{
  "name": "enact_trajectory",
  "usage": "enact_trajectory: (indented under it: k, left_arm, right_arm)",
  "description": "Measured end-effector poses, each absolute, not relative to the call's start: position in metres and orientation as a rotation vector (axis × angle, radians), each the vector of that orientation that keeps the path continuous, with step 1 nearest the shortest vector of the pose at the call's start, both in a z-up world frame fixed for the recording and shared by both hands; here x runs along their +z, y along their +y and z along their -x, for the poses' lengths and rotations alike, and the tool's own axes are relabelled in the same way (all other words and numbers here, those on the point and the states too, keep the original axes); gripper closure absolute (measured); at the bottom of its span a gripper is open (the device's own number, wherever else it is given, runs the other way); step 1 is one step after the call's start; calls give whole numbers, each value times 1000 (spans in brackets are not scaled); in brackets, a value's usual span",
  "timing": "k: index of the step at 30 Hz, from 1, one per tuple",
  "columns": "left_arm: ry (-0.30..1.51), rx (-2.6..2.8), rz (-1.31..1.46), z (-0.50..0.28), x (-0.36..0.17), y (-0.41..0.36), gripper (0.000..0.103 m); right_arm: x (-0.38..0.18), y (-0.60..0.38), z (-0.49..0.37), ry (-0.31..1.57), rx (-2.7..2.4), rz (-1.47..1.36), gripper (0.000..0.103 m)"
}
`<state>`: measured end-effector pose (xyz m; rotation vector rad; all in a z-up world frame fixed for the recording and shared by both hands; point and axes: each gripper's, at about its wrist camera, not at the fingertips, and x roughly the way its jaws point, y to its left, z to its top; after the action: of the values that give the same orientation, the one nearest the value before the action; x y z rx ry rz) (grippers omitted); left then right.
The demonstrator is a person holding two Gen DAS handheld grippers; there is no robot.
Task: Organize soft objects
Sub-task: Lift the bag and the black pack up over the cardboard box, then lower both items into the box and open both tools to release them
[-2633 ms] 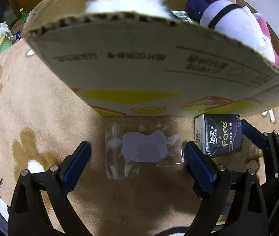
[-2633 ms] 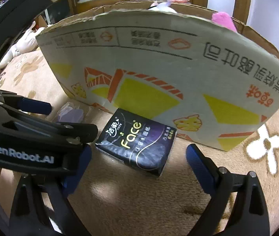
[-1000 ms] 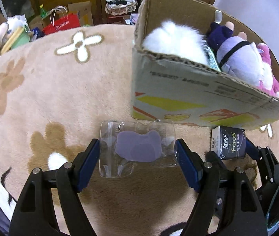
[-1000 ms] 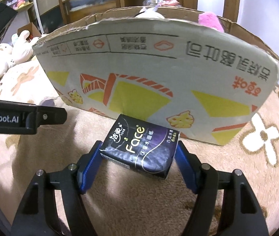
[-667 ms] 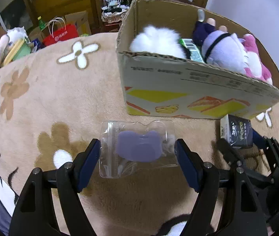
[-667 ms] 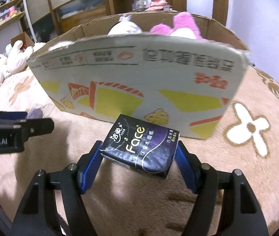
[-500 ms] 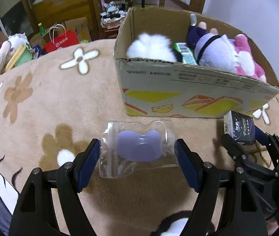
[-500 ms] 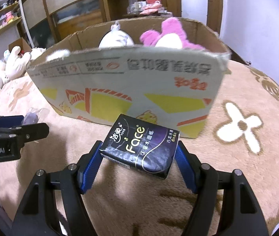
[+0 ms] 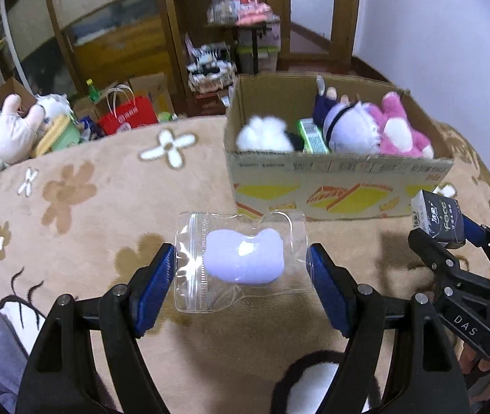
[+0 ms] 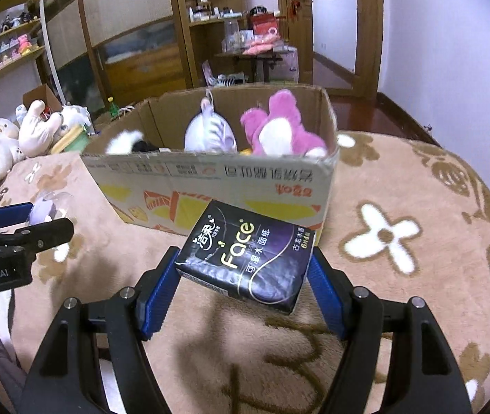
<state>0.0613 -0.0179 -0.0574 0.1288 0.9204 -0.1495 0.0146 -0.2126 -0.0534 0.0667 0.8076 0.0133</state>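
Note:
My left gripper [image 9: 241, 272] is shut on a clear zip bag [image 9: 241, 258] with a pale purple soft piece inside, held above the beige flower blanket [image 9: 82, 200]. My right gripper [image 10: 245, 276] is shut on a dark tissue pack [image 10: 245, 255] marked "Face", also held in the air; the pack shows in the left wrist view [image 9: 440, 219] at the right. A cardboard box [image 9: 334, 183] stands ahead of both grippers, open at the top, with a white fluffy toy [image 9: 262, 134], a lilac plush [image 9: 352, 131] and a pink plush [image 10: 279, 127] inside.
Plush toys [image 10: 0, 148] lie at the far left edge of the blanket. A red bag [image 9: 127, 117], boxes and shelves [image 10: 231, 24] stand on the floor behind. A black-and-white plush [image 9: 314, 379] lies just under the left gripper.
Both grippers have risen and drawn back from the box with their loads, so the open top and the toys inside now show. Earlier both were open around the items on the blanket.

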Motion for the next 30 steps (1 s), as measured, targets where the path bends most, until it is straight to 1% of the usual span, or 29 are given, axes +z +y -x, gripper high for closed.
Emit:
enact_trajectory:
  k: [9, 20, 25, 30]
  left_arm:
    - [715, -152, -127, -26, -13, -13, 27]
    - [540, -144, -134, 4, 24, -14, 27]
    - [454, -149, -146, 7, 40, -17, 27]
    - [415, -167, -149, -1, 52, -23, 27]
  right_arm:
    - [-11, -215, 13, 702, 22, -66, 27]
    - [27, -209, 31, 588, 38, -61, 27]
    - [49, -212, 33, 522, 46, -60, 27]
    - [66, -215, 29, 477, 51, -49, 27]
